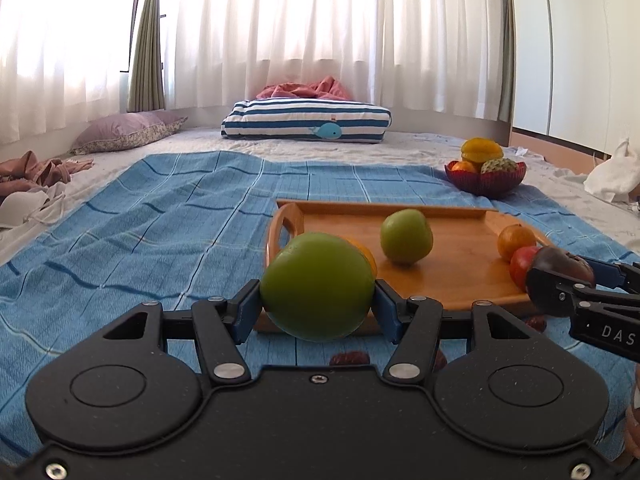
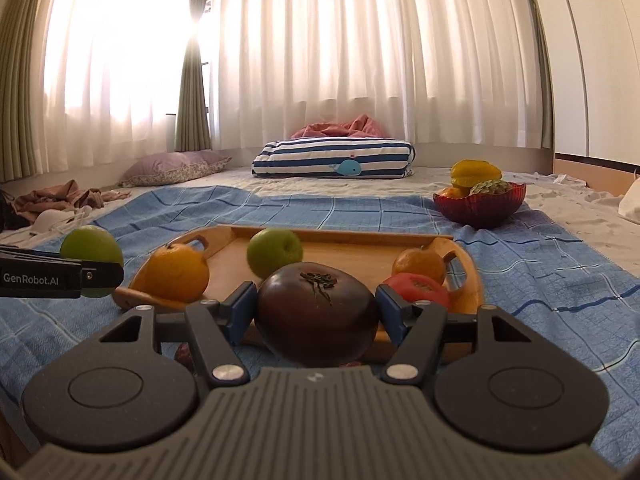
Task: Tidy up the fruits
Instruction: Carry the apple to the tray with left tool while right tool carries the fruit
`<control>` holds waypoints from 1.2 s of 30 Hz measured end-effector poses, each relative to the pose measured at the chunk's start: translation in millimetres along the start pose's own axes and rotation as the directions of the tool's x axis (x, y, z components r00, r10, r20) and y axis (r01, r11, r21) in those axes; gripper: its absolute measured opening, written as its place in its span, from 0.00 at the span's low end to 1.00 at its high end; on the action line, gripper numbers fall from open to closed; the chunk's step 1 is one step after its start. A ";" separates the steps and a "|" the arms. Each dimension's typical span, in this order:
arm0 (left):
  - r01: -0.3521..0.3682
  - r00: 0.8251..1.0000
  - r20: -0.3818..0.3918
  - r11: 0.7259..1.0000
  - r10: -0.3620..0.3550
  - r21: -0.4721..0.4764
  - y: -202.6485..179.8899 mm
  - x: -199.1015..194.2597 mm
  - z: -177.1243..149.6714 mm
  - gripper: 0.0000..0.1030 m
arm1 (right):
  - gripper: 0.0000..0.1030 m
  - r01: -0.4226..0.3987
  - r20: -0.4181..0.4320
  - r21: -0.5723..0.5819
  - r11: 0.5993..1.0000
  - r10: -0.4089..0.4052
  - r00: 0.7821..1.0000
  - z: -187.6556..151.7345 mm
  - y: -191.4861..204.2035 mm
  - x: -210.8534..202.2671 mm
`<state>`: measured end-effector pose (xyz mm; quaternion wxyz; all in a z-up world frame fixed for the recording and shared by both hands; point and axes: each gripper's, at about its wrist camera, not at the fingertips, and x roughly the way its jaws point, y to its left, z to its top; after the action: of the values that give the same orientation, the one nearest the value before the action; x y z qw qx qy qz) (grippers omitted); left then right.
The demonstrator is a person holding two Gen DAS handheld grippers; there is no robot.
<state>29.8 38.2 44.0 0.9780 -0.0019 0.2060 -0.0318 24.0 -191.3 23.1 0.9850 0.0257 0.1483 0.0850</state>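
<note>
- Left gripper (image 1: 318, 300) is clamped on a green apple (image 1: 318, 286), pads at its widest girth so the round fruit cannot roll out; held above the tray's near left edge.
- Right gripper (image 2: 316, 310) grips a dark purple tomato (image 2: 316, 316), stem up, over the near rim.
- Wooden tray (image 2: 360, 246) on the blue cloth (image 1: 160, 208) carries a second green apple (image 2: 274, 252), two oranges and a red fruit.
- Red bowl (image 2: 480, 208) beyond it already holds fruit, probably the sorting destination.
- Small dark fruits under the grippers, too hidden to name.
</note>
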 end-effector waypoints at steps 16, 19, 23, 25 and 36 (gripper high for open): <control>0.049 0.998 0.033 0.999 -0.049 -0.003 3.7 39.6 64.9 0.55 | 0.65 0.052 -0.009 0.181 0.982 -0.051 0.999 60.2 -66.8 36.8; 0.063 0.998 0.018 0.998 -0.062 -0.014 2.8 50.7 73.2 0.55 | 0.65 0.064 -0.032 0.203 0.977 -0.058 0.998 66.4 -78.0 49.9; 0.076 0.997 -0.004 0.997 -0.076 -0.012 1.2 65.3 80.1 0.55 | 0.65 0.085 -0.071 0.194 0.977 -0.073 0.995 73.7 -88.5 69.2; 0.084 0.996 -0.024 0.996 -0.085 -0.023 2.3 74.3 81.5 0.55 | 0.65 0.085 -0.102 0.195 0.977 -0.066 0.993 79.0 -94.8 80.4; 0.086 0.986 -0.141 0.994 -0.095 -0.067 4.5 128.9 85.7 0.55 | 0.65 0.117 -0.265 0.180 0.977 -0.067 0.962 87.8 -112.2 148.0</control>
<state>182.4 33.7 70.4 0.9577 -0.0388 0.2765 -0.0698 207.3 -278.0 55.9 0.9531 0.1033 0.2832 0.0266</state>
